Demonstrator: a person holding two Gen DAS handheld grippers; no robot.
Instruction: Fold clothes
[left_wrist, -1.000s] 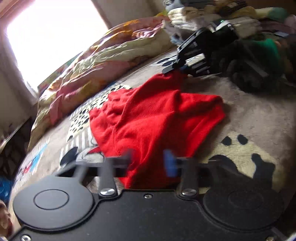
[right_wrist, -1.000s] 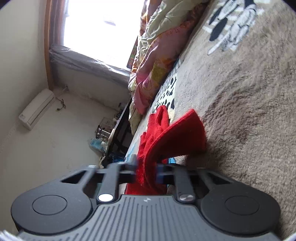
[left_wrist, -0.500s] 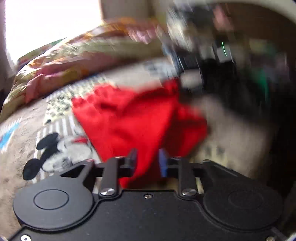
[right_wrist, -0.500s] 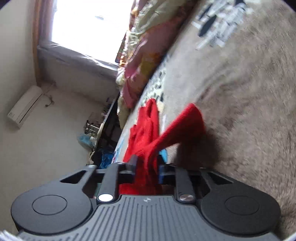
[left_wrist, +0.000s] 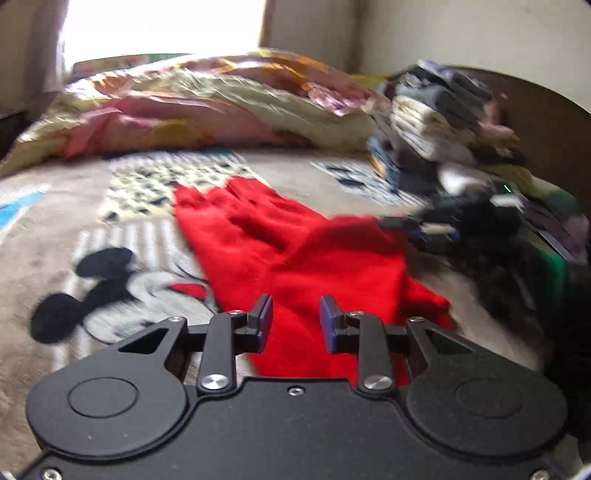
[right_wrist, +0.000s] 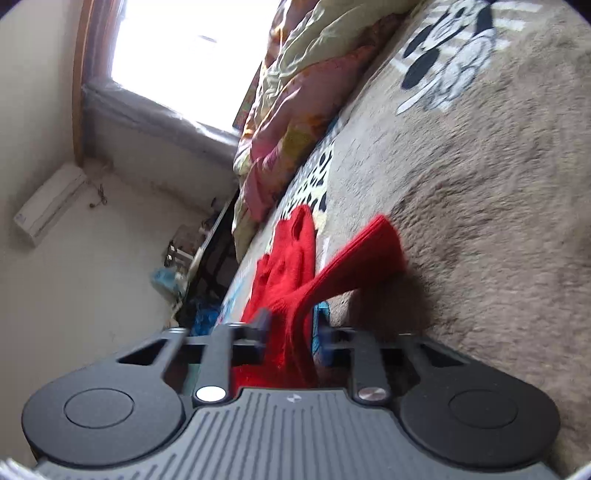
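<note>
Red knitted sweater (left_wrist: 295, 251) lies spread and rumpled on the beige plush cartoon-print blanket (left_wrist: 110, 258) covering the bed, with one sleeve lifted off it. Crumpled floral quilt (left_wrist: 192, 103) lies beyond the sweater; a stack of folded clothes (left_wrist: 436, 122) sits past its far right corner. Right hand-held gripper (right_wrist: 290, 332) has just been closing and is clamped on the sleeve. Left hand-held gripper (left_wrist: 295, 321) has jaws apart over the near hem, nothing pinched. Suggest: pinch the hem first, pull taut against the right grip, flatten wrinkles, then carry the sleeve across.
</note>
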